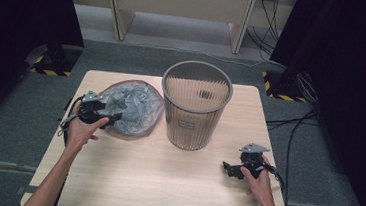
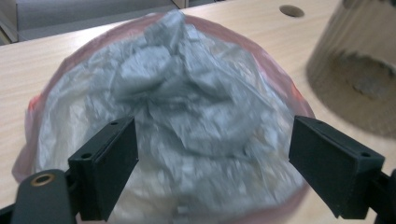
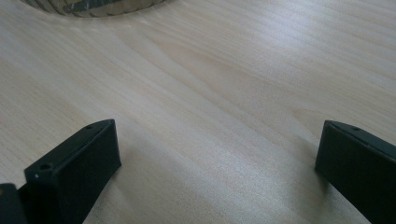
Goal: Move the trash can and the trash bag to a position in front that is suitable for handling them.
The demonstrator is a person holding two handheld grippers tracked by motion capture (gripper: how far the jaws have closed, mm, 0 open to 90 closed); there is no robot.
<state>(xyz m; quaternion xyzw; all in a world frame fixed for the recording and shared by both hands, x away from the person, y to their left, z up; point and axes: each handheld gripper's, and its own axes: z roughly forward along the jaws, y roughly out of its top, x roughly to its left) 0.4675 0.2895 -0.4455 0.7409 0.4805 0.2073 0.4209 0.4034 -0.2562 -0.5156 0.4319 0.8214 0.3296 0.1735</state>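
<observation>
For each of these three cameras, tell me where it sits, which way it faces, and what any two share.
High view: above the table, looking forward and down; forearms, both hands.
Left gripper view: on the left gripper, open jaws facing the crumpled bag.
Right gripper view: on the right gripper, open jaws over bare wood.
Shared: bag and basket in high and left views.

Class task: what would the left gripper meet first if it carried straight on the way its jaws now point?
Most likely the crumpled grey plastic bag with the reddish rim, lying directly ahead between the open jaws of the left gripper on the wooden table; how near it is remains unclear.
</observation>
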